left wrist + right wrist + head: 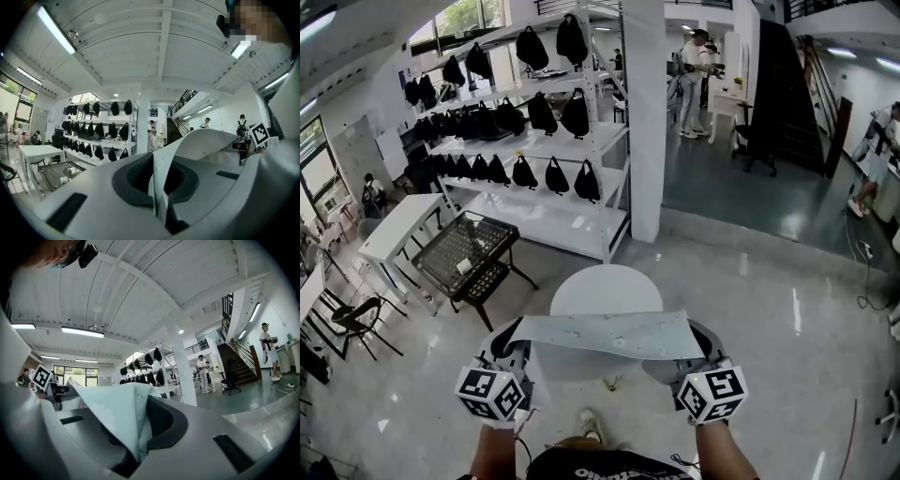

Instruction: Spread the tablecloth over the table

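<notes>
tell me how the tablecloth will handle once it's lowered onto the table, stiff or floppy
Probably floppy: the tablecloth folds and creases where the left gripper and right gripper pinch it. Likely light, since two pinches hold it spanned nearly flat. It may slide on the smooth round table.

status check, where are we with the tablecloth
Left gripper and right gripper both shut on tablecloth ends. Cloth stretched between them in the air, not yet on the round table ahead. Nothing seen on the tabletop.
</notes>
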{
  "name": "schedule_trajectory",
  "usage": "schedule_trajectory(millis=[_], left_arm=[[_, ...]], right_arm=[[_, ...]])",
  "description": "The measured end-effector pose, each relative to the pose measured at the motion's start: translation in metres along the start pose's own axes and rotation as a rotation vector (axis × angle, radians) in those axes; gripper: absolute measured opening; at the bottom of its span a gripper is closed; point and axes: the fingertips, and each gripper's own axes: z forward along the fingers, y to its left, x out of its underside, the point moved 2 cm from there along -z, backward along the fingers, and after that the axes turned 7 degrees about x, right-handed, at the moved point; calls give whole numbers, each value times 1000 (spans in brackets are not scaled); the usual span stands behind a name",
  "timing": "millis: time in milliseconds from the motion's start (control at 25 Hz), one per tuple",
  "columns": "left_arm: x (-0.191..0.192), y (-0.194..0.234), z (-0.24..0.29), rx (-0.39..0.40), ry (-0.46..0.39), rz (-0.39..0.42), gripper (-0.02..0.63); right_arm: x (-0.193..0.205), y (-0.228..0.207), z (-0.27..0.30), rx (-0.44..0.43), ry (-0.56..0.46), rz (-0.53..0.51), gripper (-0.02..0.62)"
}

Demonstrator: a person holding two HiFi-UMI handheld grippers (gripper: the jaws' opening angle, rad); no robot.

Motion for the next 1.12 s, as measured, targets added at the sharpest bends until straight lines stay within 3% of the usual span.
schedule_trajectory(millis=[400,1120], left_arm=[[11,41,40,22,-27,-21,18],[11,144,156,114,-40,-51,18]], right_arm=[[2,1,44,43,5,-33,26],[-10,-9,184,120,36,-65,26]])
